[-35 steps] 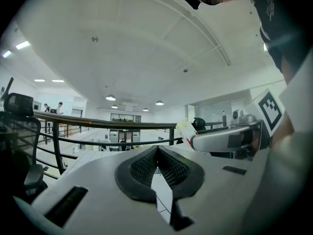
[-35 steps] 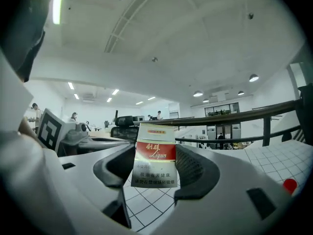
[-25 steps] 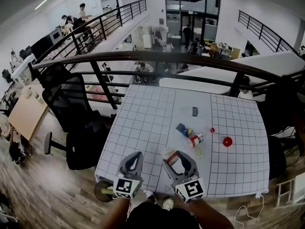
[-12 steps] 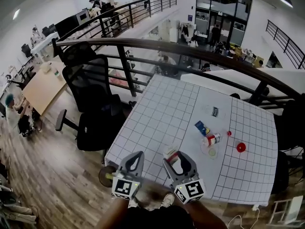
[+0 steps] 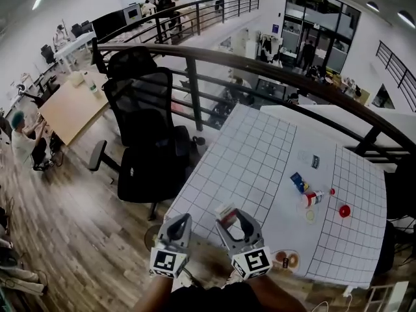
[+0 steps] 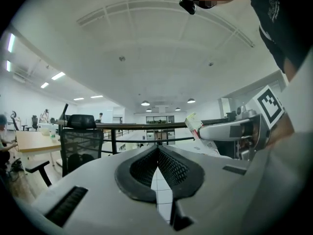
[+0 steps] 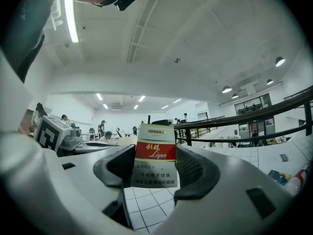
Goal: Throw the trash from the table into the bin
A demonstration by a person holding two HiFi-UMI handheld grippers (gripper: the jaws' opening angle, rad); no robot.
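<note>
Right hand-held gripper [image 5: 231,217]: jaws wide, clamped on a red-and-white cigarette pack [image 7: 155,155], held upright between the pads above the table's [image 5: 260,155] near edge.
Left hand-held gripper [image 5: 181,222]: fully closed, empty, at the near-left corner.
On the table, far right, well apart from both: blue packet [image 5: 298,181], small bottle [image 5: 312,198], red cap [image 5: 344,210].
Left of the table: black office chair [image 5: 146,142] close to the edge, open wooden floor [image 5: 71,233] nearer.
Beyond: dark railing [image 5: 273,67].

Surface [image 5: 260,155]: white, thin black grid. Cigarette pack [image 7: 155,155]: white top, red band, grey lower panel. Left tongs [image 5: 177,227], right tongs [image 5: 235,221]: grey, black-and-white square markers. Chair [image 5: 146,142]: black. Floor [image 5: 78,226]: brown wood-grain. Round cap [image 5: 344,210]: red.
</note>
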